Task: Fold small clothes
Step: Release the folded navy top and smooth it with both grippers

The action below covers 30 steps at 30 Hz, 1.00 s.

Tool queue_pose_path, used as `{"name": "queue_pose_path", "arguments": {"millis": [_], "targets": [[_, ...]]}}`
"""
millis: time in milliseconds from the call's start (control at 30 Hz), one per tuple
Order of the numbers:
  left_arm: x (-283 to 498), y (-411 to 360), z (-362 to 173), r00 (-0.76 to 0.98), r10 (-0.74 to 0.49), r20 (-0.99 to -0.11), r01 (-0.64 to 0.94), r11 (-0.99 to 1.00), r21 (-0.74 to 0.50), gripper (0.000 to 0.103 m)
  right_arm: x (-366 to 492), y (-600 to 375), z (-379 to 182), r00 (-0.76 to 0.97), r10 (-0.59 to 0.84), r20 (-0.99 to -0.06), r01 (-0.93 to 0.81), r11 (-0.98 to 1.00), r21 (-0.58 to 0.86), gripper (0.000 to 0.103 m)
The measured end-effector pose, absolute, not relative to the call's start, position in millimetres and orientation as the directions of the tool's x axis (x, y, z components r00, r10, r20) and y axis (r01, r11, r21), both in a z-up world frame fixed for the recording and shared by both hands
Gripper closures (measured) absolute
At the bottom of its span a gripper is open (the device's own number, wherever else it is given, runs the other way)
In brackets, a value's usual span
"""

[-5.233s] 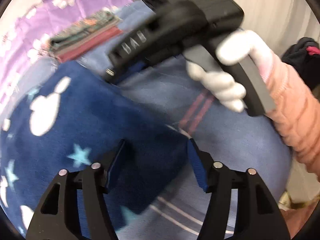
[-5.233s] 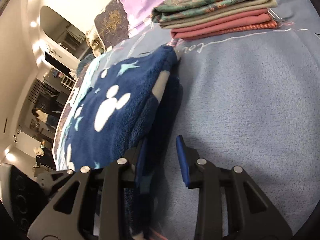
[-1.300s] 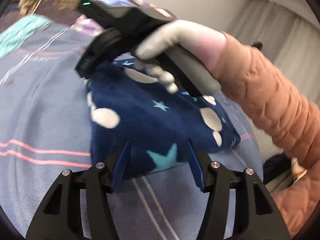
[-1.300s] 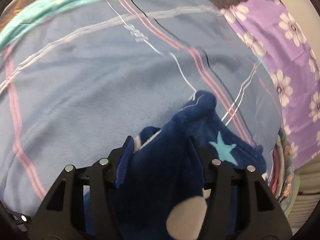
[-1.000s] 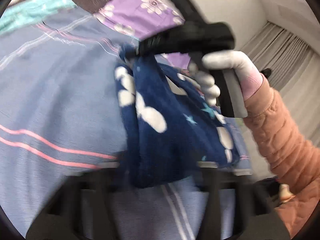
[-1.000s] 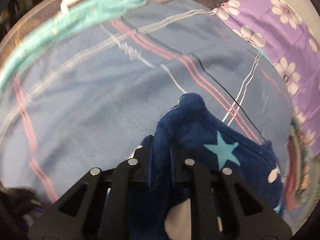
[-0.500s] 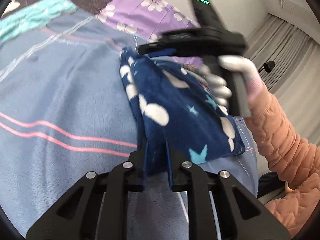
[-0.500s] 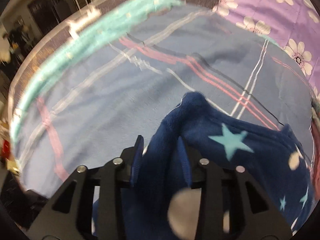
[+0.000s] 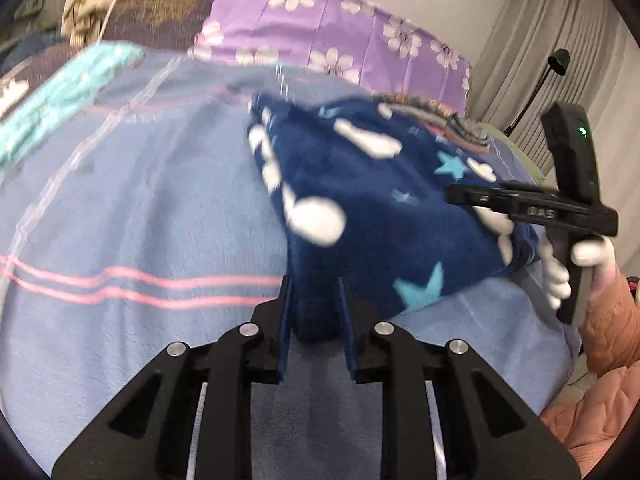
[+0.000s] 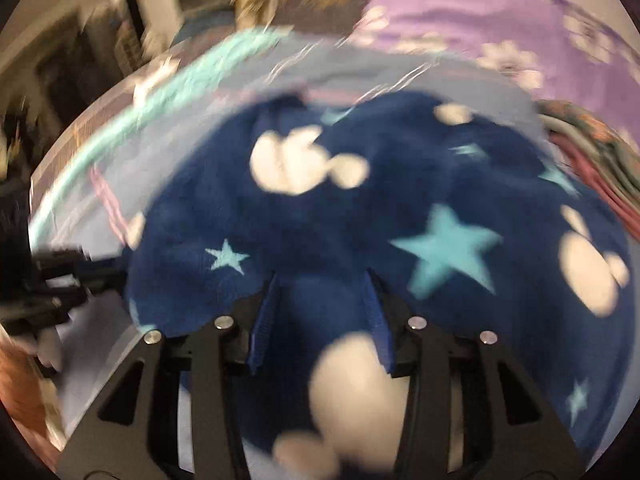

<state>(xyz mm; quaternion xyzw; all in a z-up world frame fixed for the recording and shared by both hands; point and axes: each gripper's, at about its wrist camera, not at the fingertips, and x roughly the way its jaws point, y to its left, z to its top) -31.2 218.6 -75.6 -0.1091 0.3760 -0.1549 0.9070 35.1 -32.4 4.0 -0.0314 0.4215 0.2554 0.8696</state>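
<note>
A navy fleece garment [image 9: 360, 200] with white mouse heads and teal stars lies folded on the blue bed blanket [image 9: 140, 208]. My left gripper [image 9: 316, 312] holds the garment's near corner; the cloth fills the narrow gap and the jaws are opening. At the garment's right edge, a white-gloved hand holds my right gripper [image 9: 456, 198]. In the right wrist view the right gripper [image 10: 320, 320] hovers over the garment [image 10: 360, 220]. Its jaws are opening, and fleece lies loose between and under the pads. The left gripper [image 10: 96, 276] shows dimly at that view's left edge.
A stack of folded clothes [image 9: 440, 116] sits just behind the garment, also at the right in the right wrist view [image 10: 592, 152]. Purple floral bedding [image 9: 320, 28] lies at the bed's far side. A thin black stand [image 9: 558, 60] and curtains are at the right.
The right gripper swept from the garment's far corner across to its right edge, laying the cloth over, and its jaws came apart. The left jaws widened a little on the near corner.
</note>
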Motion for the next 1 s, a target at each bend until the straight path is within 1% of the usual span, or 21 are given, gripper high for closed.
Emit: {"name": "queue_pose_path", "arguments": {"millis": [67,100,133,167,200,267,300,367,467,567,633,667,733,767,800,867,900,933,1000], "targets": [[-32,219,-59,0.704,-0.377,-0.602,0.214,0.921,-0.327,0.080,26,-59,12,0.577,0.387,-0.719,-0.397,0.903,0.167,0.059],[-31,217,-48,0.724,-0.399,-0.563,0.237,0.910,-0.339,0.078,23,-70,12,0.593,0.358,-0.721,-0.363,0.918,0.158,0.058],[-26,214,-43,0.731,-0.405,-0.549,0.246,0.907,-0.342,0.076,23,-85,5,0.603,0.298,-0.740,-0.301,0.944,0.135,0.056],[-20,209,-42,0.732,-0.411,-0.543,0.255,0.905,-0.341,0.069,23,-96,-3,0.597,0.260,-0.759,-0.263,0.957,0.121,0.054],[-12,204,-44,0.724,-0.414,-0.551,0.260,0.904,-0.339,0.062,22,-109,-15,0.572,0.272,-0.774,-0.237,0.958,0.162,0.043],[7,187,-64,0.680,-0.372,-0.632,0.237,0.927,-0.291,0.060,20,-126,-28,0.550,0.356,-0.756,-0.212,0.935,0.286,0.042],[15,177,-83,0.643,-0.316,-0.698,0.210,0.949,-0.236,0.060,16,-131,-31,0.557,0.378,-0.739,-0.206,0.925,0.318,0.042],[13,170,-92,0.673,-0.281,-0.684,0.213,0.960,-0.185,0.056,6,-130,-28,0.579,0.357,-0.733,-0.218,0.934,0.283,0.041],[8,177,-87,0.668,-0.289,-0.686,0.202,0.957,-0.207,0.056,-2,-127,-28,0.596,0.321,-0.736,-0.246,0.946,0.213,0.040],[5,185,-77,0.662,-0.307,-0.683,0.169,0.950,-0.263,0.056,-7,-131,-22,0.596,0.334,-0.730,-0.231,0.942,0.242,0.040],[1,185,-62,0.689,-0.331,-0.645,0.184,0.940,-0.286,0.056,-14,-137,-15,0.614,0.344,-0.710,-0.215,0.939,0.269,0.040],[0,185,-56,0.703,-0.338,-0.626,0.196,0.938,-0.286,0.056,-19,-140,-11,0.635,0.342,-0.692,-0.208,0.939,0.273,0.040],[-2,177,-48,0.722,-0.330,-0.608,0.222,0.943,-0.248,0.056,-25,-140,-5,0.678,0.341,-0.651,-0.213,0.939,0.270,0.040],[3,173,-48,0.723,-0.316,-0.615,0.225,0.948,-0.224,0.056,-30,-139,-4,0.690,0.343,-0.637,-0.220,0.938,0.267,0.040],[13,168,-55,0.705,-0.291,-0.647,0.213,0.957,-0.198,0.056,-30,-135,-6,0.689,0.348,-0.636,-0.227,0.937,0.266,0.040],[26,165,-75,0.648,-0.277,-0.710,0.185,0.961,-0.206,0.055,-33,-125,-21,0.629,0.363,-0.687,-0.258,0.932,0.256,0.039],[31,166,-89,0.633,-0.281,-0.721,0.174,0.960,-0.221,0.054,-31,-120,-32,0.591,0.355,-0.724,-0.259,0.934,0.247,0.037],[29,167,-91,0.653,-0.292,-0.699,0.180,0.956,-0.231,0.052,-31,-116,-44,0.565,0.336,-0.754,-0.251,0.940,0.231,0.037],[26,171,-90,0.656,-0.313,-0.687,0.183,0.949,-0.257,0.052,-30,-117,-45,0.566,0.337,-0.753,-0.249,0.940,0.233,0.037]]}}
